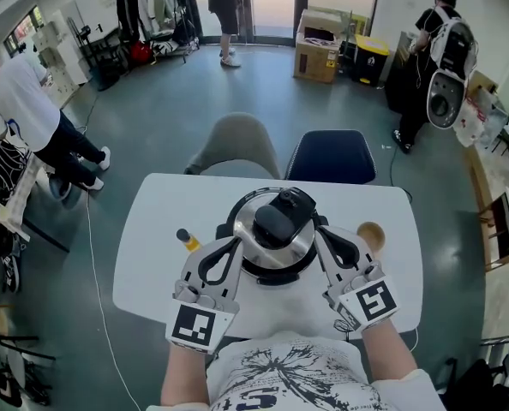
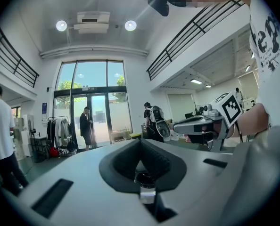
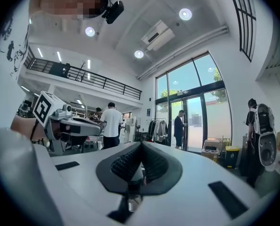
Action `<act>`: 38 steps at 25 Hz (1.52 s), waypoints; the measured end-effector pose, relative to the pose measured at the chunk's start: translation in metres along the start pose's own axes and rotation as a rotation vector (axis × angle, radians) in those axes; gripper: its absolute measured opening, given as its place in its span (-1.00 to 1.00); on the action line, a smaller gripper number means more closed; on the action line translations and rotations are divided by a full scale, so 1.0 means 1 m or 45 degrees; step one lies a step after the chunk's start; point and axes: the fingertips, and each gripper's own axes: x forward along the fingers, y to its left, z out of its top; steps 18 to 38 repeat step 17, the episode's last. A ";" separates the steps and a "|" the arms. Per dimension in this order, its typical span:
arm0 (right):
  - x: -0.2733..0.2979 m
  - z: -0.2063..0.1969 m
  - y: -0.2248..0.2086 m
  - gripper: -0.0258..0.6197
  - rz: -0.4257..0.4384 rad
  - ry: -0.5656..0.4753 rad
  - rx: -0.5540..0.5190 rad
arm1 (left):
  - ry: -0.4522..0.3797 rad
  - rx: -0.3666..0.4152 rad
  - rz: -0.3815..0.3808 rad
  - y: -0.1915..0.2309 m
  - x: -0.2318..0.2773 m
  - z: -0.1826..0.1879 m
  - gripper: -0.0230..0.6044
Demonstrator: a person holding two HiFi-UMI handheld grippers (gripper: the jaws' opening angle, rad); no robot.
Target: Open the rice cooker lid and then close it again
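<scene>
The rice cooker [image 1: 274,234], with a shiny silver lid and a black handle on top, stands in the middle of the white table [image 1: 152,229]; its lid is down. My left gripper [image 1: 235,243] is at the cooker's left side and my right gripper [image 1: 318,230] at its right, both pointing away from me with their tips beside the lid. In the left gripper view the left gripper [image 2: 140,141] is shut with nothing between its pads. The right gripper [image 3: 141,144] is likewise shut and empty. Neither gripper view shows the cooker.
A small yellow bottle with a black cap [image 1: 187,240] lies left of the cooker, and a wooden spoon [image 1: 371,236] to its right. A grey chair [image 1: 236,144] and a dark blue chair [image 1: 332,157] stand behind the table. Several people are about the room.
</scene>
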 end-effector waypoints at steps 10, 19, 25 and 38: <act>0.003 -0.005 -0.007 -0.89 -0.053 0.011 -0.058 | 0.018 -0.014 0.010 0.003 0.001 -0.002 -0.88; 0.005 -0.007 -0.008 -0.89 -0.043 0.003 -0.029 | 0.016 -0.033 0.004 0.004 0.004 -0.005 -0.88; 0.005 -0.007 -0.008 -0.89 -0.043 0.003 -0.029 | 0.016 -0.033 0.004 0.004 0.004 -0.005 -0.88; 0.005 -0.007 -0.008 -0.89 -0.043 0.003 -0.029 | 0.016 -0.033 0.004 0.004 0.004 -0.005 -0.88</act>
